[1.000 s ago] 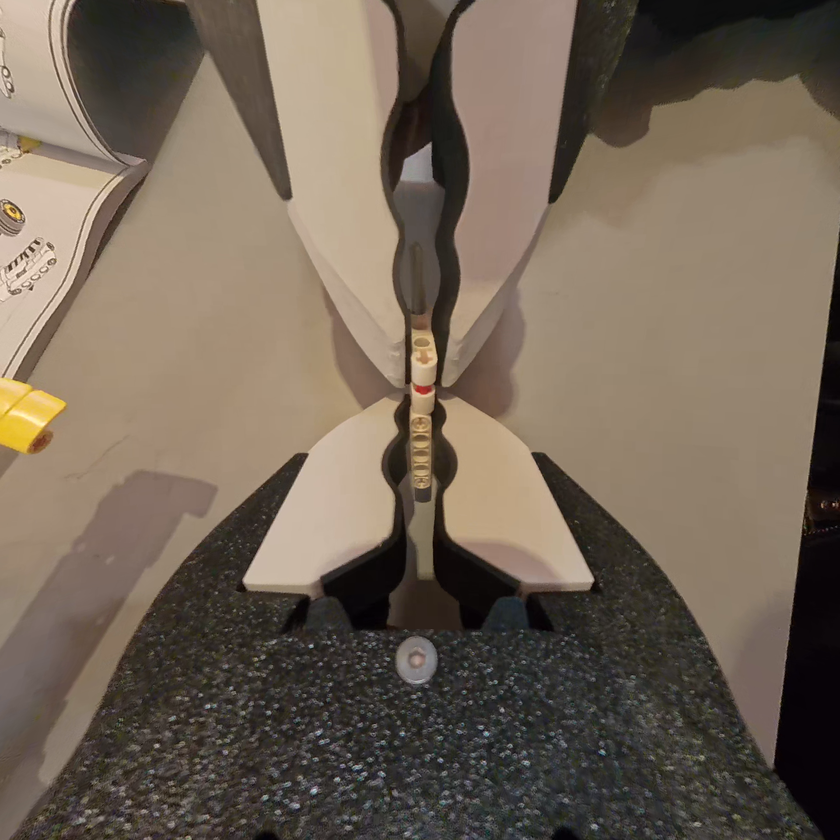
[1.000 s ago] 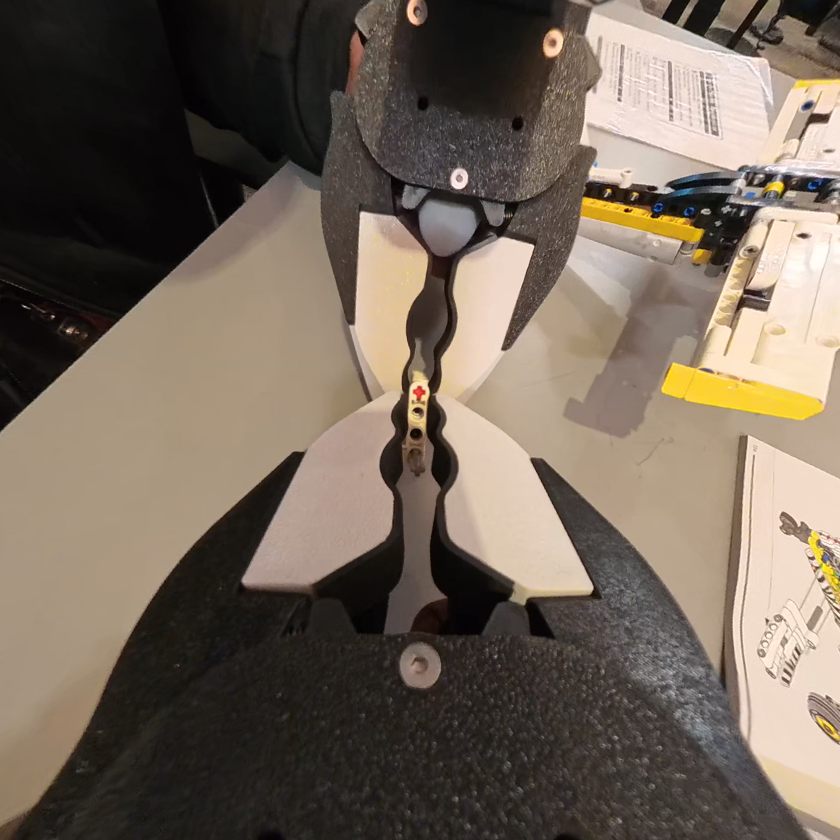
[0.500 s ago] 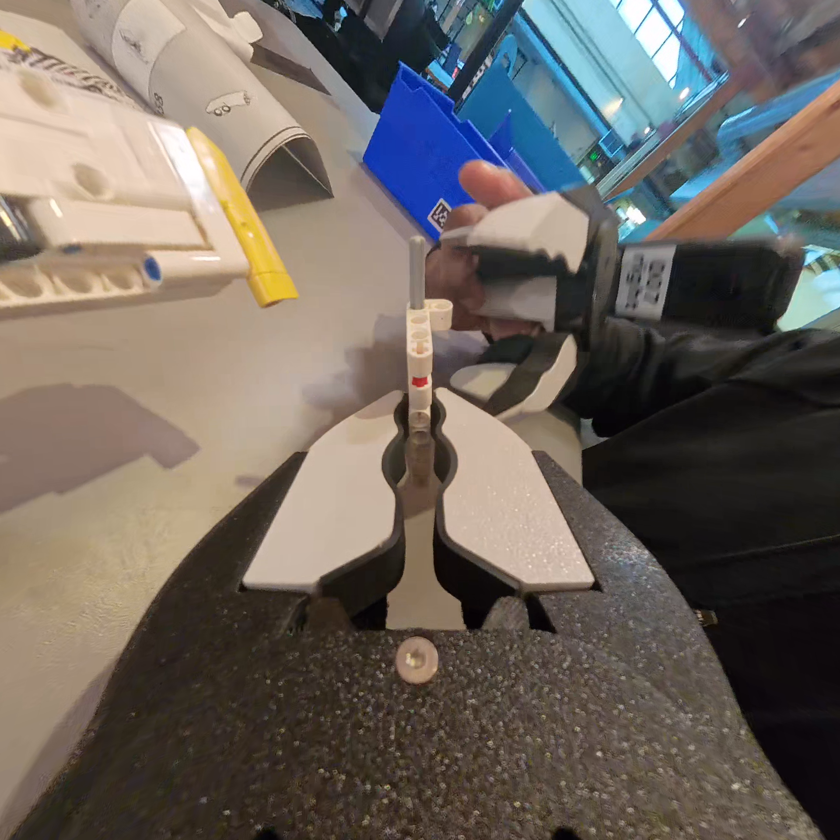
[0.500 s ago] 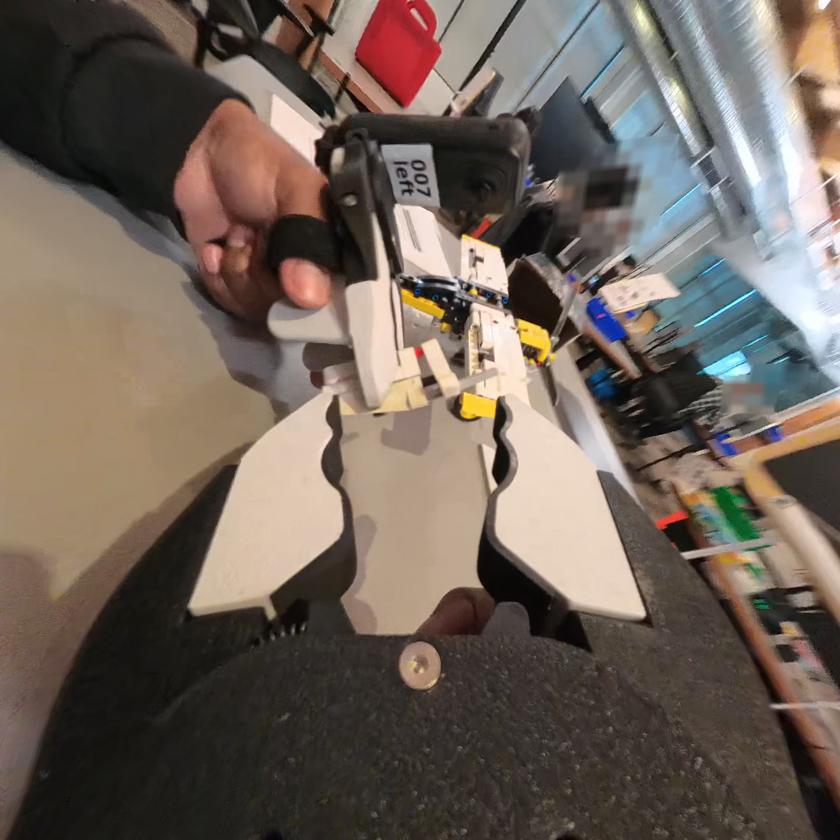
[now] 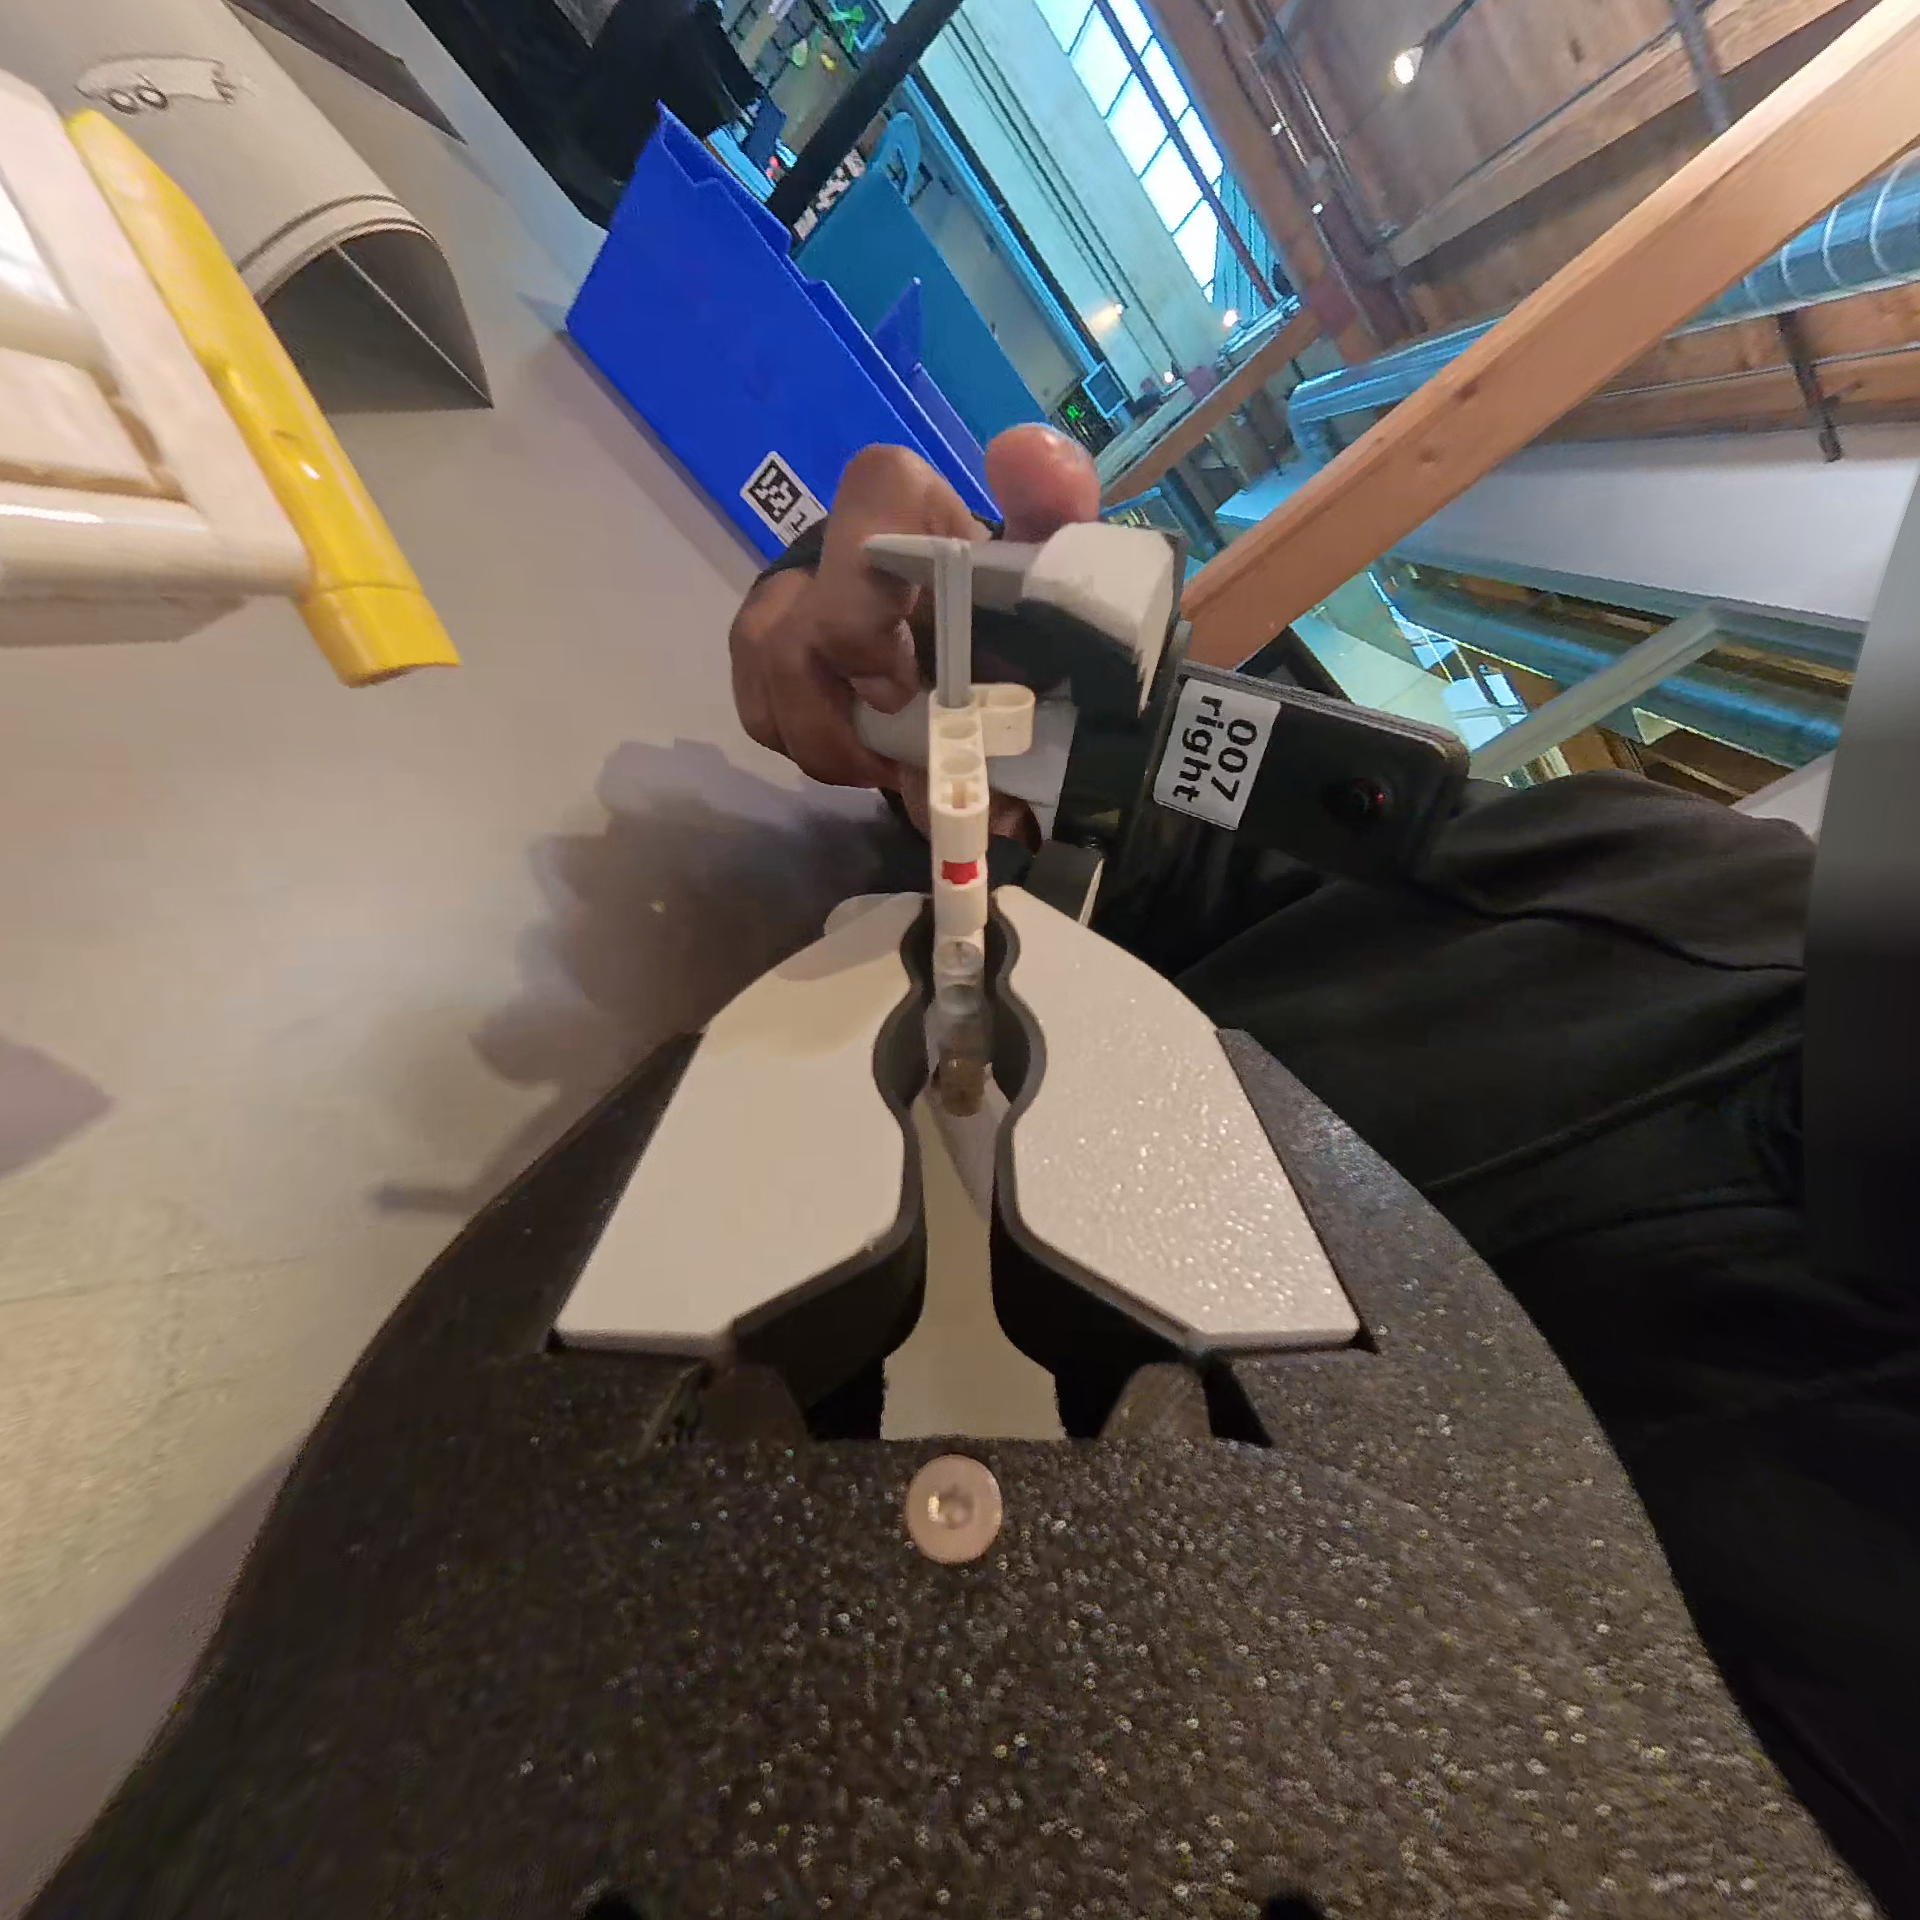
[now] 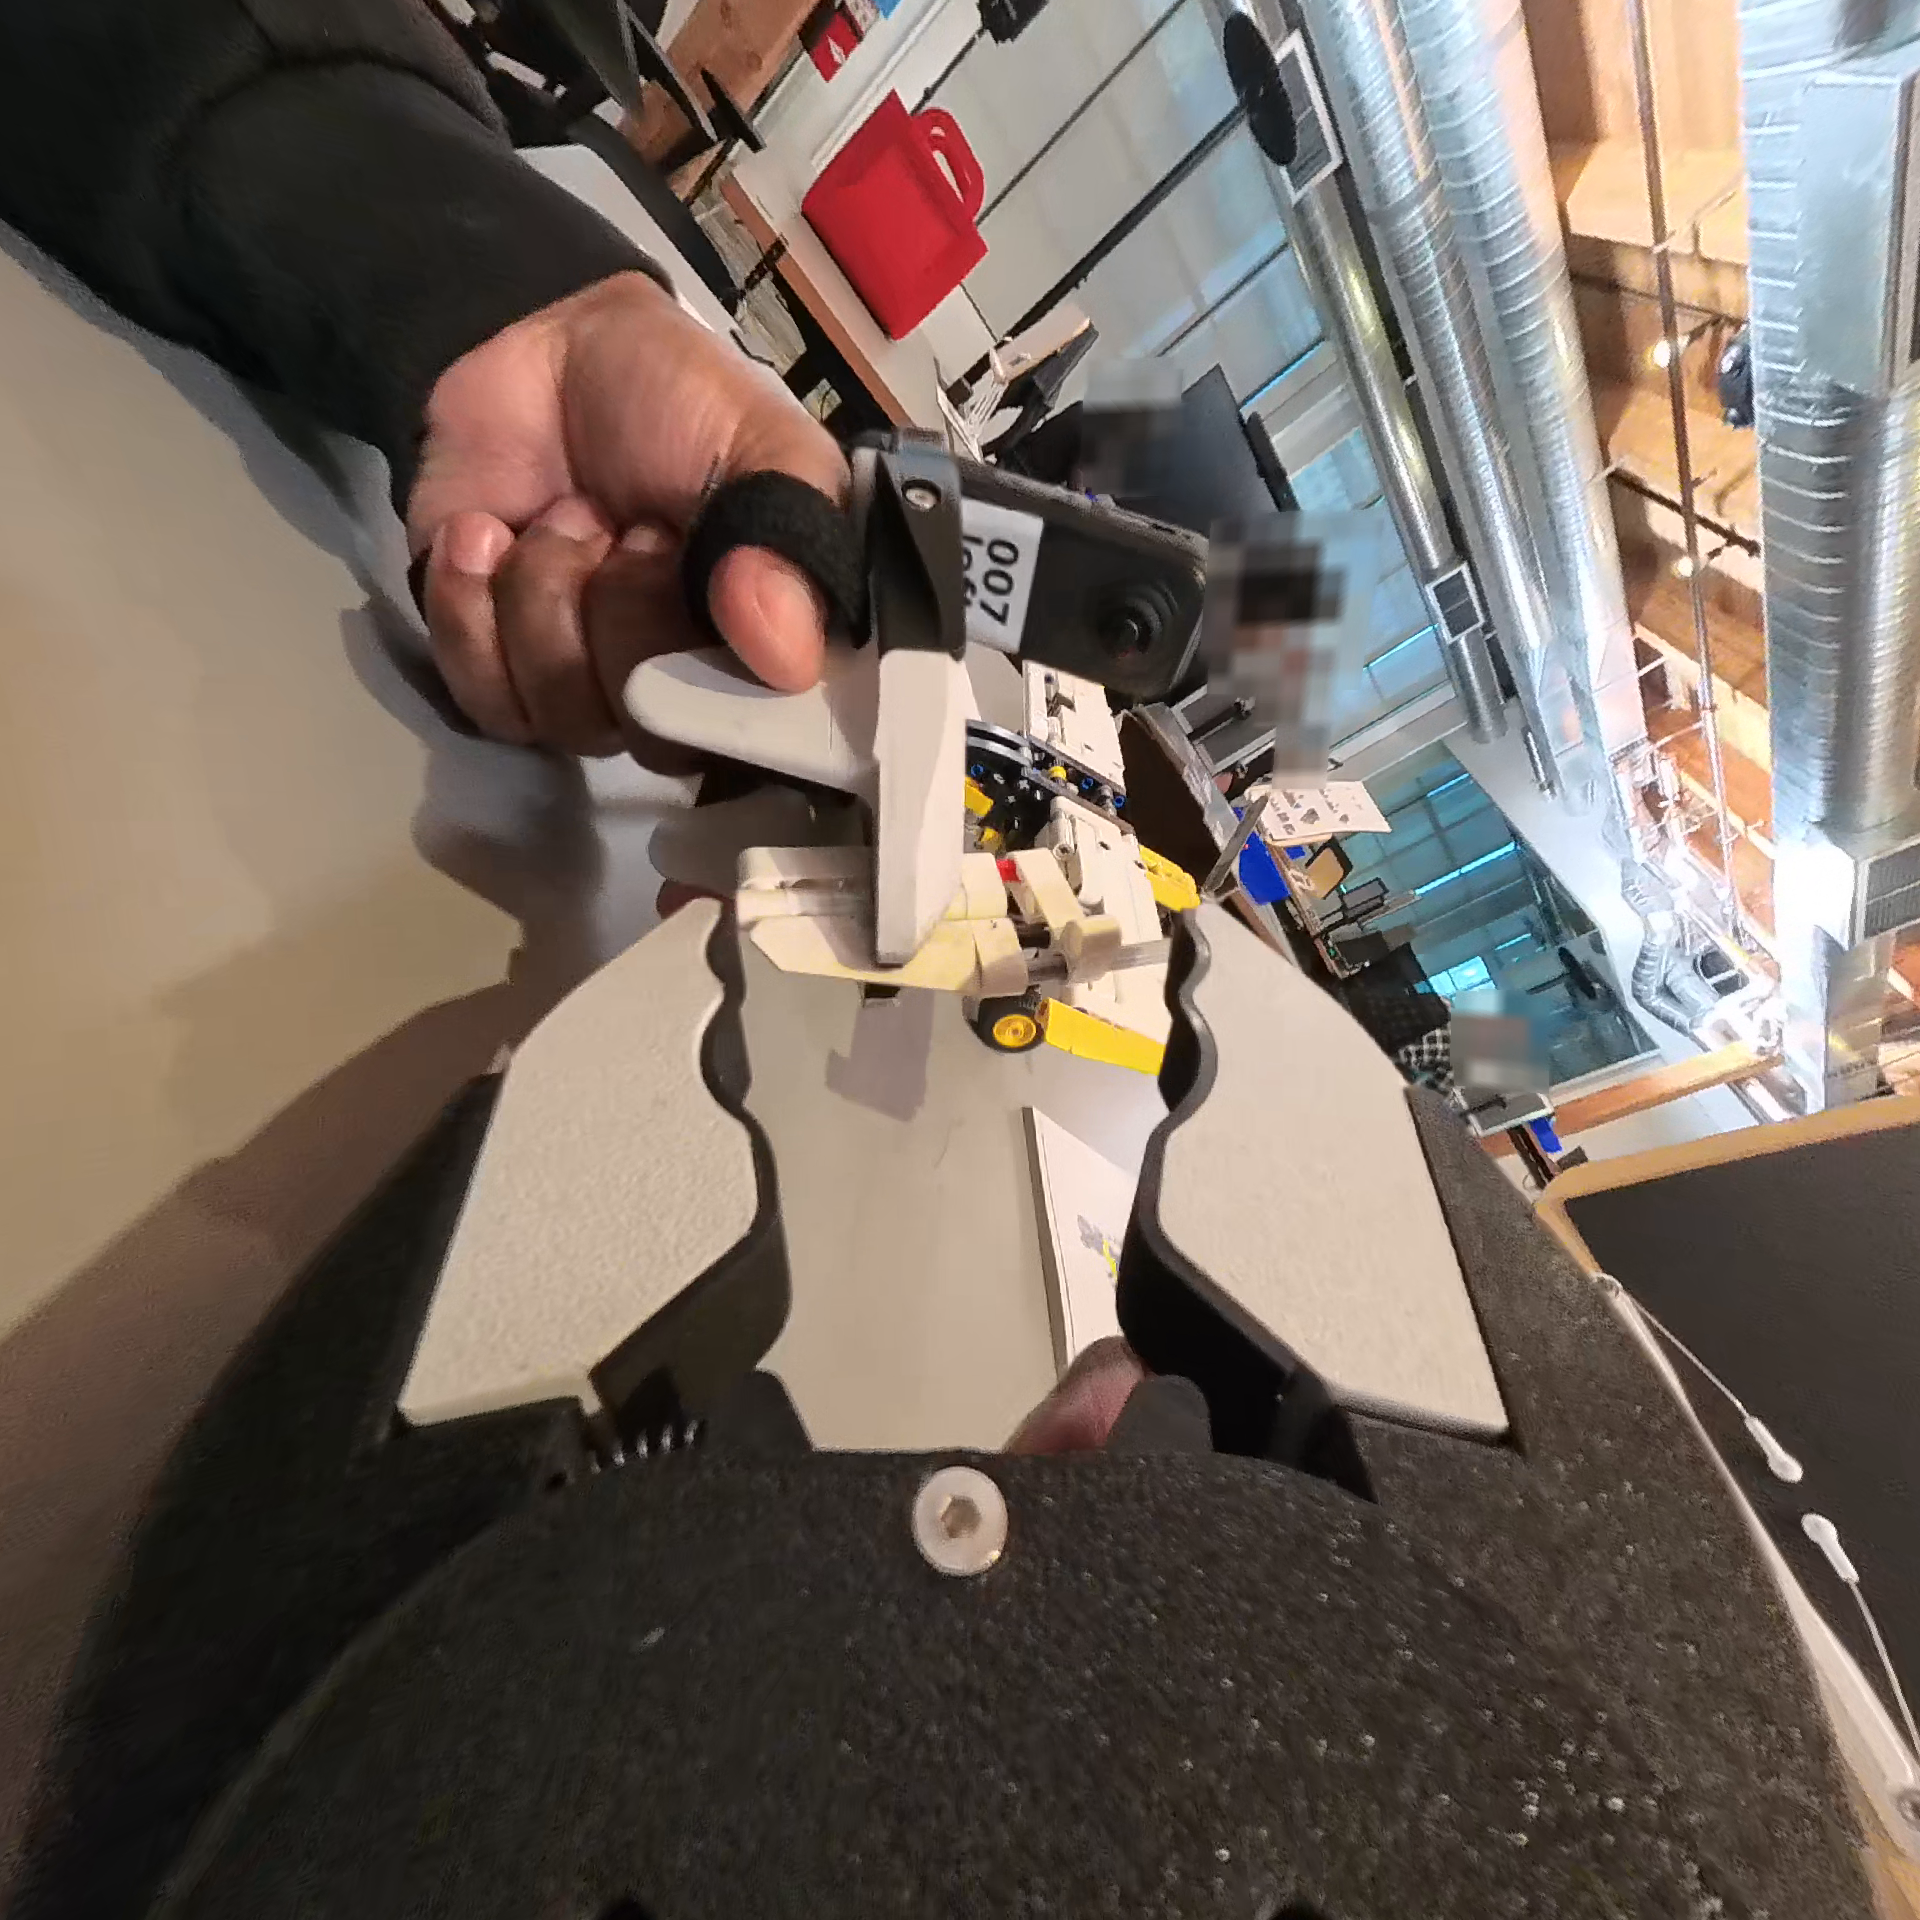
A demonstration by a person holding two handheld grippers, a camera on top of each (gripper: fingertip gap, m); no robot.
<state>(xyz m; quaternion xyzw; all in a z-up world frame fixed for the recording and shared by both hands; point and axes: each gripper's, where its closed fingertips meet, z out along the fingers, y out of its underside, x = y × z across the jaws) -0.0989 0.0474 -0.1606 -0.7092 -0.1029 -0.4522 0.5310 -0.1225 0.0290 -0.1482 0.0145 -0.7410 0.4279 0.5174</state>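
Since a second ago, the right gripper (image 6: 956, 997) has let go of the white beam assembly (image 5: 958, 831) and spread wide, its jaws bare, tilted up off the table (image 5: 312, 935). At frame centre, the left gripper (image 5: 958, 961) pinches the assembly's lower end. It stands upright: white holed beams, a red bush, a grey axle (image 5: 953, 613) on top.

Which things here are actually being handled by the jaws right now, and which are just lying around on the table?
Being handled:
- white beam assembly with a grey axle, clamped in the left gripper
- right gripper, jaws open, close by it

Lying about:
- white and yellow vehicle model
- open instruction booklet
- blue bin
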